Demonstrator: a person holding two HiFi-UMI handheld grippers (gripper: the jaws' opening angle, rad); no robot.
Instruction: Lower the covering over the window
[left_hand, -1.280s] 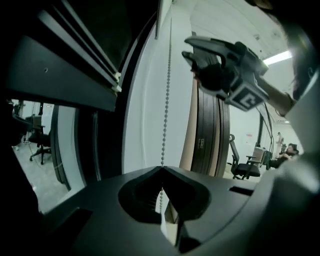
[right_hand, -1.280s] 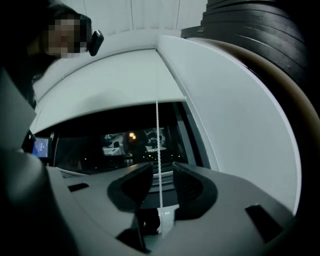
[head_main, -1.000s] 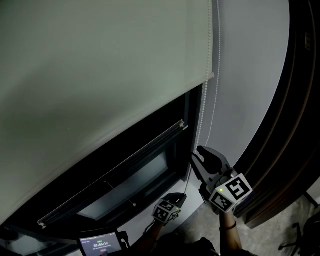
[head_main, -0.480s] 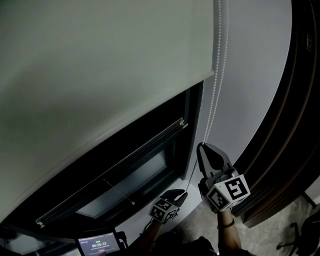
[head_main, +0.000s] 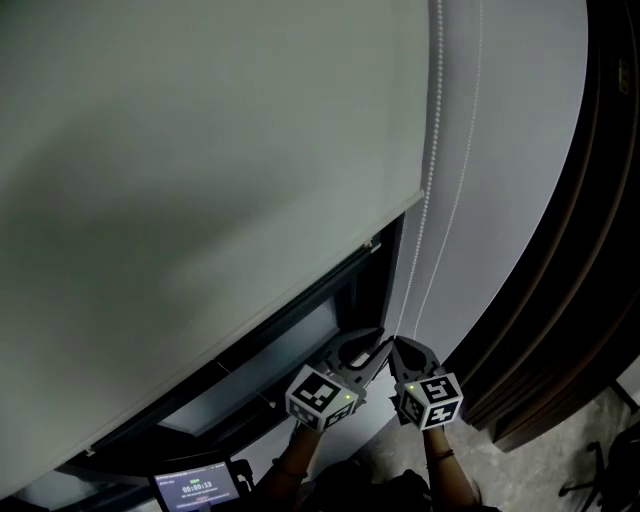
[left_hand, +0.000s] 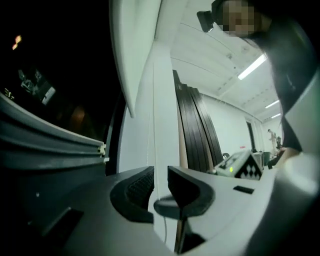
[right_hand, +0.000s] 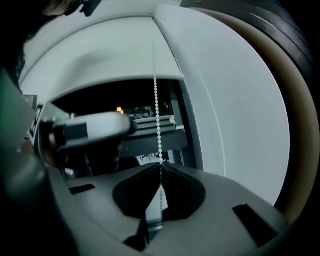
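Note:
The pale roller blind (head_main: 200, 180) covers most of the dark window (head_main: 330, 310); its bottom edge slants low across the pane. A white bead chain (head_main: 430, 180) hangs down the blind's right side in two strands. My right gripper (head_main: 402, 348) is shut on the chain, and in the right gripper view the beads (right_hand: 156, 115) run straight into the closed jaws (right_hand: 161, 169). My left gripper (head_main: 372, 347) sits right beside it on the left. Its jaws (left_hand: 161, 182) are opening, with a thin strand running through the gap, and the pads are not pressing on it.
A white wall (head_main: 500, 150) lies right of the chain, and beyond it a dark curved wooden frame (head_main: 560, 250). A small device with a lit screen (head_main: 200, 490) sits at the bottom edge. Speckled floor (head_main: 600, 440) shows at the lower right.
The right gripper closed on the chain and moved down. The blind's bottom edge came lower over the window. The left gripper rose beside the right one and its jaws parted.

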